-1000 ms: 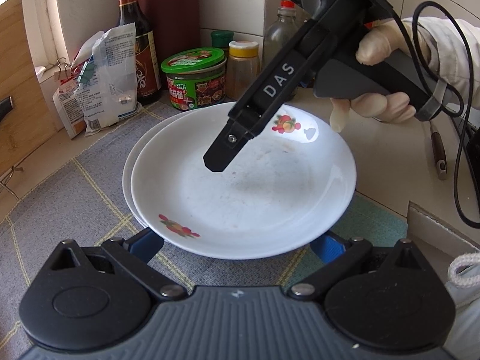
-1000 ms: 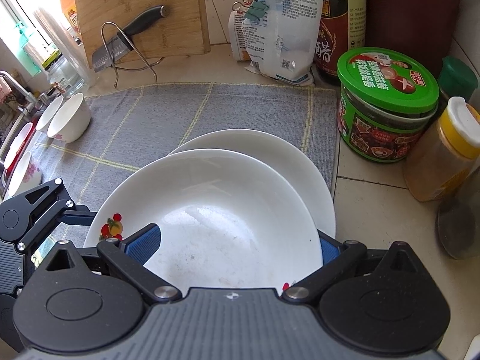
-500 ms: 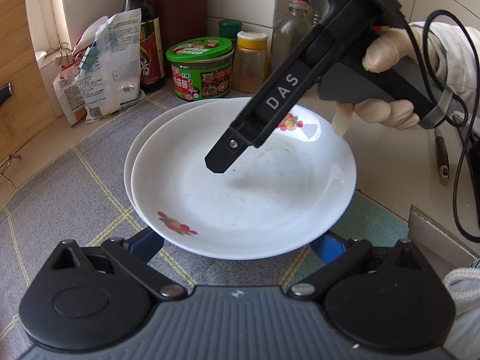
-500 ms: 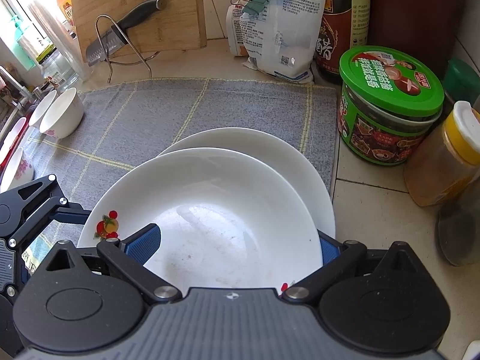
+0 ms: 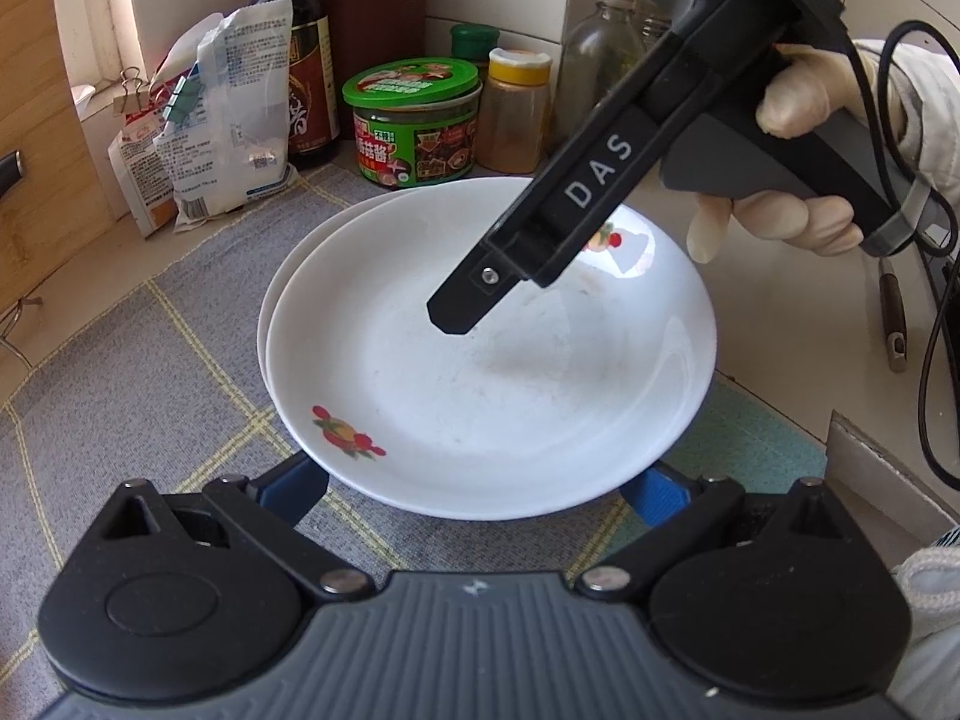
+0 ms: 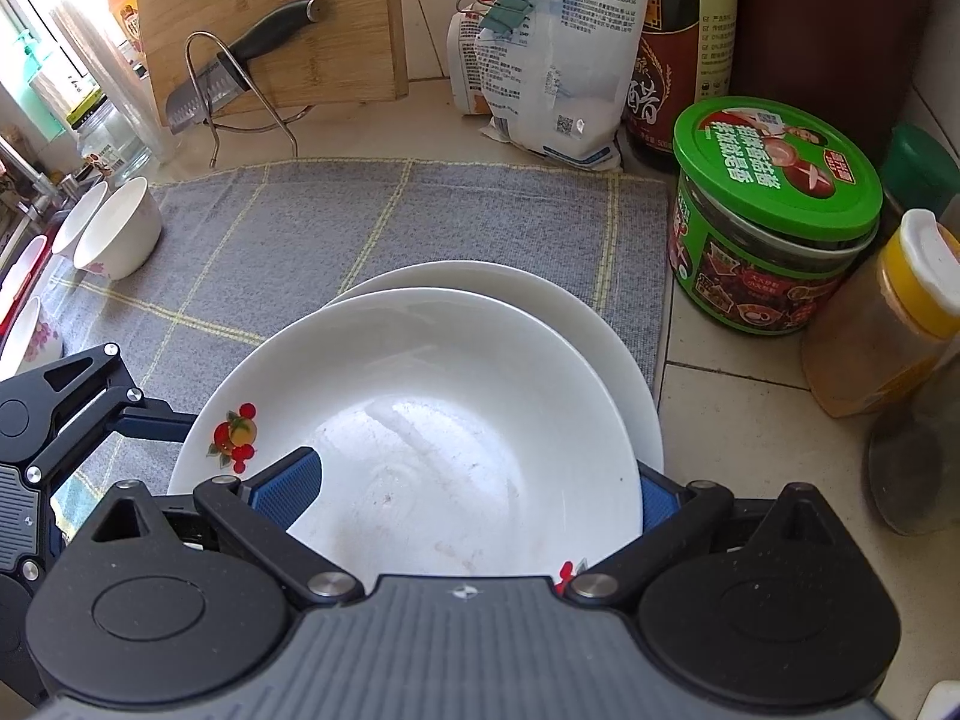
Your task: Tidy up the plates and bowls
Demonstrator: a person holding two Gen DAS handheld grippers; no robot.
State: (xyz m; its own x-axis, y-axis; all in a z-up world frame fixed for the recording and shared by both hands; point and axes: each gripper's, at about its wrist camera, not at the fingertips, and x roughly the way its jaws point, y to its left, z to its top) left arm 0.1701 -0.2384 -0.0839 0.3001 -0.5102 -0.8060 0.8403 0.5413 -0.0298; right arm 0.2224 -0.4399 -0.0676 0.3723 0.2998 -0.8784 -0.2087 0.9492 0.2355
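Two white plates are stacked on a grey checked mat point(image 6: 420, 210). The top plate point(image 5: 492, 384) point(image 6: 420, 420) carries red fruit prints, and the lower plate point(image 5: 267, 312) point(image 6: 540, 294) peeks out behind it. My left gripper point(image 5: 474, 489) is open wide, its blue pads under the top plate's near rim. It reaches the plate's left rim in the right wrist view point(image 6: 120, 414). My right gripper point(image 6: 471, 489) is open too, one pad over the plate and the other behind its rim. A gloved hand point(image 5: 786, 222) holds that gripper point(image 5: 456, 318) over the plate's middle.
Small white bowls point(image 6: 120, 228) sit at the mat's far left, another point(image 6: 30, 336) nearer. A cutting board with a knife point(image 6: 252, 60) leans at the back. A green-lidded jar point(image 6: 774, 210), a yellow-capped jar point(image 6: 888, 324), a sauce bottle point(image 5: 300, 60) and bags point(image 5: 228, 120) crowd the corner.
Both cameras have drifted slightly. The stacked plates stay put, and both grippers remain open in about the same places on the top plate.
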